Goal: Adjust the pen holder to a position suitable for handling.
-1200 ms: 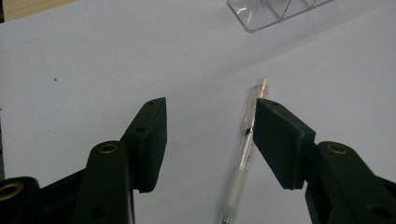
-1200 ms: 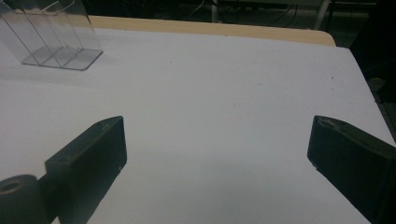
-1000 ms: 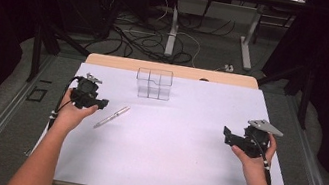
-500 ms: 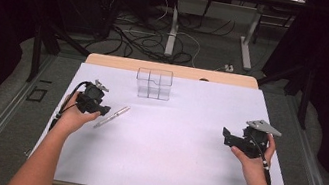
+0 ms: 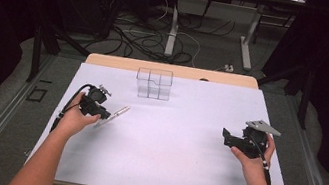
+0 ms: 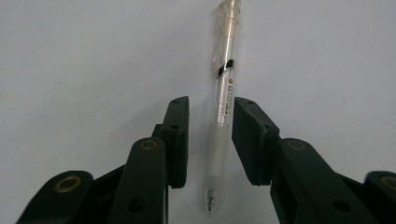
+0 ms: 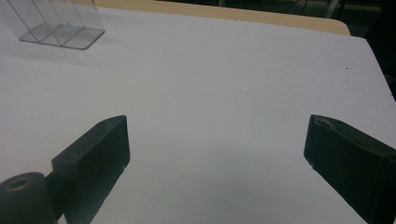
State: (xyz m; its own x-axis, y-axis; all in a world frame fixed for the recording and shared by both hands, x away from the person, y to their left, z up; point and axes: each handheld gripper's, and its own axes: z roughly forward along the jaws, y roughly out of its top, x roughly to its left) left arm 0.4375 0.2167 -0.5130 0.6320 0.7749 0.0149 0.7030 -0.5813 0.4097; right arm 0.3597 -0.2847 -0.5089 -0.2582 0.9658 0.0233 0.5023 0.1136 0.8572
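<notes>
Left gripper view looks straight down the two matte black jaws of the left gripper (image 6: 210, 135), which have just been closing around a pen (image 6: 223, 100). The pen lies flat on the smooth white table sheet (image 6: 84, 60) between the blocky, flat-faced pads. A thin gap shows on each side of it, so the pads are not pressing on it yet. Its barrel is clear plastic with a printed label, the grip section is frosted and rubbery-looking, and a transparent cap sits at the far end.

In the high view the left gripper (image 5: 101, 111) sits low at the table's left side, with the pen (image 5: 115, 115) slanting away from it toward the middle. Beyond it, near the bare wooden back edge, stands a clear acrylic organiser (image 5: 154, 83) with boxy compartments. The right gripper (image 5: 227, 137), topped by a grey three-cornered plate, hangs near the right side, its jaws spread wide with nothing between them.
</notes>
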